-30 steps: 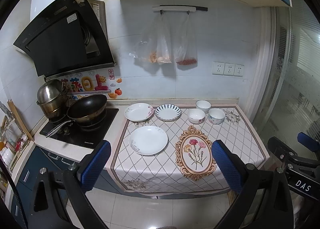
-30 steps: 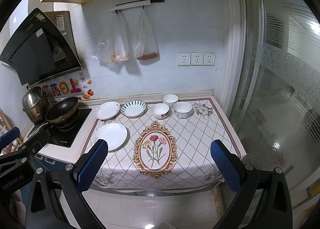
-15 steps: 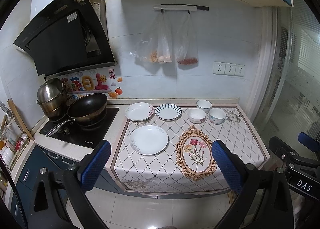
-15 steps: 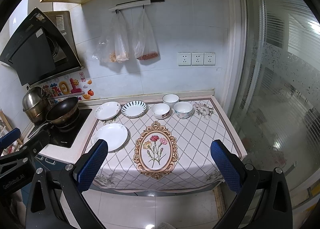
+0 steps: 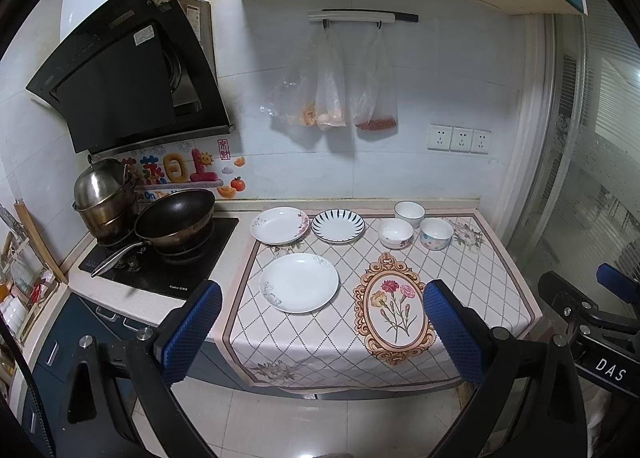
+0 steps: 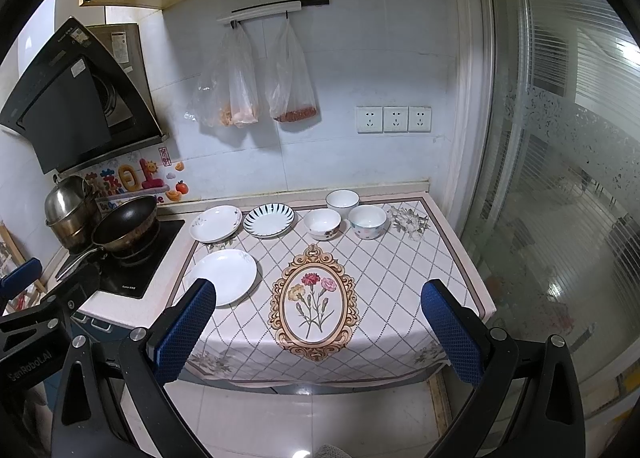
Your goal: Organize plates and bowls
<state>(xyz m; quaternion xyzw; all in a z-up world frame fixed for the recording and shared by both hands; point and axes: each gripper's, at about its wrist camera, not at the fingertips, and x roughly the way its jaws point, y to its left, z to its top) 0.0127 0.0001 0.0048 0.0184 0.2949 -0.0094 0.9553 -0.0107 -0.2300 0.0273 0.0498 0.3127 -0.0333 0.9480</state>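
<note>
Three plates lie on the patterned tablecloth (image 5: 472,290): a plain white plate (image 5: 299,282) (image 6: 226,276) in front, a floral-rimmed plate (image 5: 280,225) (image 6: 216,223) and a blue-striped plate (image 5: 338,226) (image 6: 269,219) behind it. Three small bowls stand at the back right: a white one (image 5: 409,213) (image 6: 342,200), a floral one (image 5: 395,233) (image 6: 322,223) and a dotted one (image 5: 436,233) (image 6: 367,221). My left gripper (image 5: 322,332) and right gripper (image 6: 320,332) are both open and empty, held in front of the counter, well short of the dishes.
A black wok (image 5: 174,220) and a steel pot (image 5: 102,194) sit on the cooktop (image 5: 160,262) at the left under a range hood (image 5: 124,86). Plastic bags (image 5: 332,98) hang on the wall. A frosted glass door (image 6: 560,178) stands at the right.
Both views have shifted very slightly; the grippers stay open and the dishes have not moved.
</note>
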